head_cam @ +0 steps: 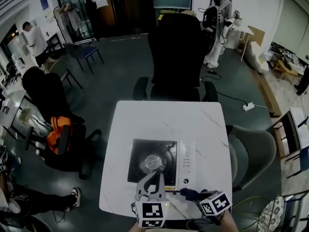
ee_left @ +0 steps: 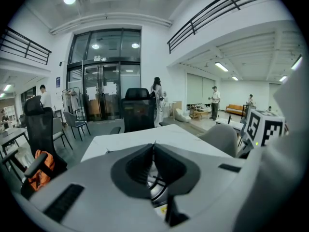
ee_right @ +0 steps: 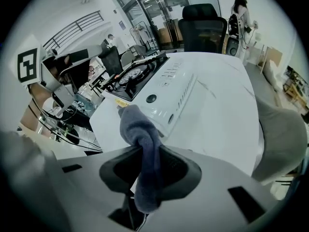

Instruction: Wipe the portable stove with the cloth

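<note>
The portable stove (head_cam: 161,162) is a white one-burner unit with a black burner well, standing near the front of the white table (head_cam: 145,120). My left gripper (head_cam: 154,175) hovers over the stove's front edge beside the burner, shut with nothing between its jaws (ee_left: 154,144). My right gripper (head_cam: 192,194) is at the stove's front right corner, shut on a dark blue cloth (head_cam: 189,193). In the right gripper view the cloth (ee_right: 141,134) bunches out past the jaws, close to the stove's white control side (ee_right: 166,93) near the knob; whether they touch I cannot tell.
A black office chair (head_cam: 176,57) stands at the table's far side and a grey chair (head_cam: 253,153) at its right. Left of the table is a dark chair with an orange bag (head_cam: 59,133). People stand far back in the room.
</note>
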### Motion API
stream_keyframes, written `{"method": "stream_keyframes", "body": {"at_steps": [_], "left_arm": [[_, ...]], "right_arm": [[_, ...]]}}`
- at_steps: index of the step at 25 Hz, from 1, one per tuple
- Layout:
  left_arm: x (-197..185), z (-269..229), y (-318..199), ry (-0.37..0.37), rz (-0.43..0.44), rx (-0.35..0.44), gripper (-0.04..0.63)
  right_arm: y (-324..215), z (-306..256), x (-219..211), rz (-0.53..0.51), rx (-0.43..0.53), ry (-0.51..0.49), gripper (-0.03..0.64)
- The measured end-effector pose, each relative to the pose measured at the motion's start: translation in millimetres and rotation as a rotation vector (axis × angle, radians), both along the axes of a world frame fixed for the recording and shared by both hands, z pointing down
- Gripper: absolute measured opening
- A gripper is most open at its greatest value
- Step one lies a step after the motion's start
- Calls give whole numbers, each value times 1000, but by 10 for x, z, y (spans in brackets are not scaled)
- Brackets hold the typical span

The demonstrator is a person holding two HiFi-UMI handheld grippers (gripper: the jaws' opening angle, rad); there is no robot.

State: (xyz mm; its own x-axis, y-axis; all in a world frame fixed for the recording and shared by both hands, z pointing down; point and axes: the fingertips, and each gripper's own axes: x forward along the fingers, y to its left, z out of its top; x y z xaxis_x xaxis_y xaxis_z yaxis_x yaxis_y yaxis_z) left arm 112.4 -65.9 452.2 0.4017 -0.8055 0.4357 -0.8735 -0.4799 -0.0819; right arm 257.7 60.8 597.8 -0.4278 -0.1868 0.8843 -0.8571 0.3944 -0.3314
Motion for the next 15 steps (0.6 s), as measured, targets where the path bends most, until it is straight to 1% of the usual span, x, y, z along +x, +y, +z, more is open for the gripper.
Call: {"method": "stream_keyframes", "body": {"at_steps": [5,10,15], "left_arm": [[132,18,-4,-5,-6,-7,21],[214,43,-1,-10,-15,-13,21],[240,55,-14,-20,-29,-17,21]], "right_arm": [[-28,2,208,-14,-7,10,106],[-99,38,370,-7,-13,16,106],[-187,86,444,-3,-18,7,106]]}}
